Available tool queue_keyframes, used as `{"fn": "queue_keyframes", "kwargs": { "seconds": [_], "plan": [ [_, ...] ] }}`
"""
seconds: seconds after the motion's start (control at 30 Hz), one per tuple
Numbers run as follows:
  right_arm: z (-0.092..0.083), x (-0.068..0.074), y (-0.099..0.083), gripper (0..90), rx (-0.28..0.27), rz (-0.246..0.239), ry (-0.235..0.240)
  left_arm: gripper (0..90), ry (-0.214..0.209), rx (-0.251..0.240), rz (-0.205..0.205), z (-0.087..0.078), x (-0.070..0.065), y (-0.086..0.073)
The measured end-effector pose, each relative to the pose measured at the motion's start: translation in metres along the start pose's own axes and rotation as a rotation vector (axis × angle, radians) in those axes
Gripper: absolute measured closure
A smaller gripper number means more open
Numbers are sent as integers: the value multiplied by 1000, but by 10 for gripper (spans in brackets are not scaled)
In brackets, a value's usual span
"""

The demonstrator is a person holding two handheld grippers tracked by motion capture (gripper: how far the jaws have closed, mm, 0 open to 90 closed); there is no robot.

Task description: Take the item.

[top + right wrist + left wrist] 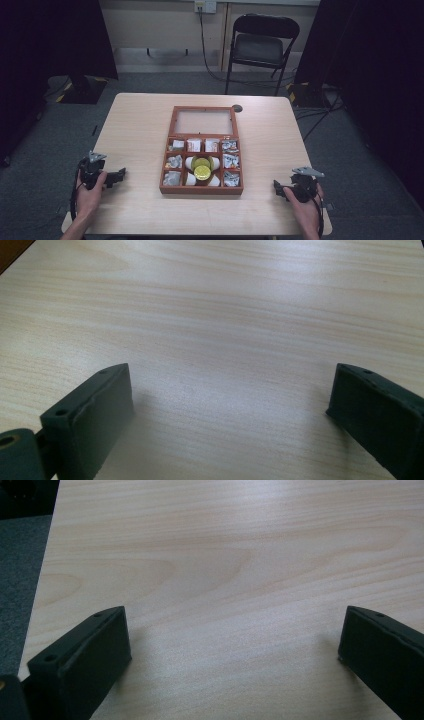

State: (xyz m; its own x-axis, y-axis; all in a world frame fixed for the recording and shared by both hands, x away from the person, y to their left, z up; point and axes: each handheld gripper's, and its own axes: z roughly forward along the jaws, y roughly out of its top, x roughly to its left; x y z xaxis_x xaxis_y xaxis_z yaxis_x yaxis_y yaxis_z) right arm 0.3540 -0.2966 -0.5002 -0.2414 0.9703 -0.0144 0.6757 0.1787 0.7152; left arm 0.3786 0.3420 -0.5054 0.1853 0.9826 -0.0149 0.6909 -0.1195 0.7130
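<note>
**Open wooden box sits mid-worktop between two idle grippers**

The wooden box (201, 189) is reddish-brown, its glazed lid (203, 121) folded back flat on the pale worktop (135, 125) on the far side. Inside, a grid of small compartments holds crumpled silvery packets (230, 161) along the left and right columns, white and orange sachets in the far row, and white cups with two gold-coloured discs (202, 168) in the middle.

The box lies at the centre of the worktop, well apart from both grippers and roughly midway between them. The left gripper (119, 175) rests near the worktop's near-left edge, level with the box's front row; the right gripper (276, 189) sits near the near-right edge, level with the front wall.

With the lid open, the box's long axis runs from the person straight away toward the far edge, its sides square to the worktop.

Both grippers are released: in each gripper view the jaws stand wide apart over bare wood, nothing between them.
</note>
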Motion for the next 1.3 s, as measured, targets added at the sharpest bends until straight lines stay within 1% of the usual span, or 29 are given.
{"fn": "queue_keyframes", "kwargs": {
  "seconds": [0.3, 0.37, 0.4, 0.43, 0.47, 0.5, 0.53, 0.63, 0.67, 0.7, 0.73, 0.87, 0.9, 1.03, 1.07, 1.1, 1.17, 1.23, 1.3],
  "plan": [
    [0, 0, 0, 34, 0, 0, 0, 5, -1, 0, 7, -1, 0, 0],
    [0, 0, 0, 34, 0, 0, 0, 33, 1, -5, 6, -2, 0, 0],
    [0, 0, 0, 34, 0, 0, 0, 54, 6, -8, -2, -2, -1, 1],
    [0, 0, 0, 34, 0, 0, 0, 94, 9, -14, -1, -3, -1, 1],
    [0, 0, 0, 34, 0, 0, 0, 153, 10, -16, 1, -4, -2, 2],
    [0, 0, 0, 34, 0, 0, 0, 169, 2, -11, 6, -3, -4, 3],
    [0, 0, 0, 34, 0, 0, 0, 153, -2, -6, 9, -3, -4, 3],
    [0, 0, 0, 33, 0, 0, 0, 160, -5, -19, 10, -5, -6, 4],
    [0, 0, 0, 34, 0, 0, 0, 160, -10, -20, 3, -6, -5, 4],
    [0, 0, 0, 34, 0, 0, 0, 160, -16, -30, -13, -7, -5, 5],
    [0, 0, 0, 34, 0, 0, 0, 161, -34, -34, -12, -8, -5, 5],
    [0, 0, 0, 34, 0, 0, 0, 157, -49, -68, -6, -13, -6, 6],
    [0, 0, 0, 34, 0, 0, 0, 157, -59, -75, -6, -14, -6, 7],
    [0, 0, 0, 34, 0, 1, -1, 158, -82, -80, 3, -16, -7, 7],
    [0, 0, 0, 34, 0, 1, -1, 158, -89, -82, -3, -17, -7, 7],
    [0, 0, 0, 34, 0, 1, -1, 159, -114, -93, -13, -18, -6, 7],
    [0, 0, 0, 34, 0, 1, -1, 159, -123, -100, -25, -20, -6, 9],
    [0, 0, 0, 34, 0, 1, -1, 161, -136, -106, -18, -22, -7, 11],
    [0, 0, 0, 34, 0, 1, -1, 168, -131, -111, -1, -24, -10, 12]
  ]
}}
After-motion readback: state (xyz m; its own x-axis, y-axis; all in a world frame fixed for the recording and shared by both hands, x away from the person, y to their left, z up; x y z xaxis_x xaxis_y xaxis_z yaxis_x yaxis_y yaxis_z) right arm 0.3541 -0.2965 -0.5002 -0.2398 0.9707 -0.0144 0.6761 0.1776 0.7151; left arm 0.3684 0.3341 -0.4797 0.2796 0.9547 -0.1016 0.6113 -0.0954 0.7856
